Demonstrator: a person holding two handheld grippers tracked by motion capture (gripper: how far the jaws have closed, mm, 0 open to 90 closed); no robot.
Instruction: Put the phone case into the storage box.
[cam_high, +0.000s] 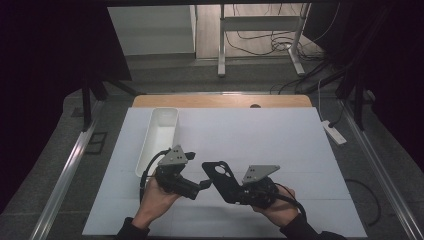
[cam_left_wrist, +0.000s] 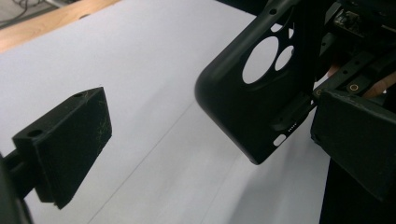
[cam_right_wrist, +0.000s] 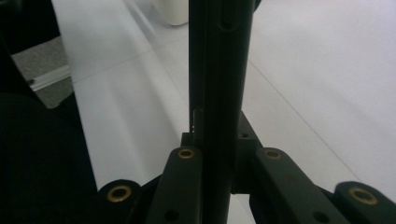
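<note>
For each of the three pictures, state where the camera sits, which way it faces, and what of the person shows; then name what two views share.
High view: above the person's side, looking forward and down on the table; both forearms, left gripper, right gripper.
Left gripper view: on the left gripper, facing the phone case between its open jaws.
Right gripper view: on the right gripper, looking along the clamped case's edge; white bin beyond.
Shared: the phone case.

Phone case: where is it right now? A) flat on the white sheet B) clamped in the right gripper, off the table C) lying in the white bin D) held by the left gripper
B: the right gripper has its jaws shut on the black phone case, holding it up above the sheet, while the left gripper stands open beside it and the white bin holds nothing.
</note>
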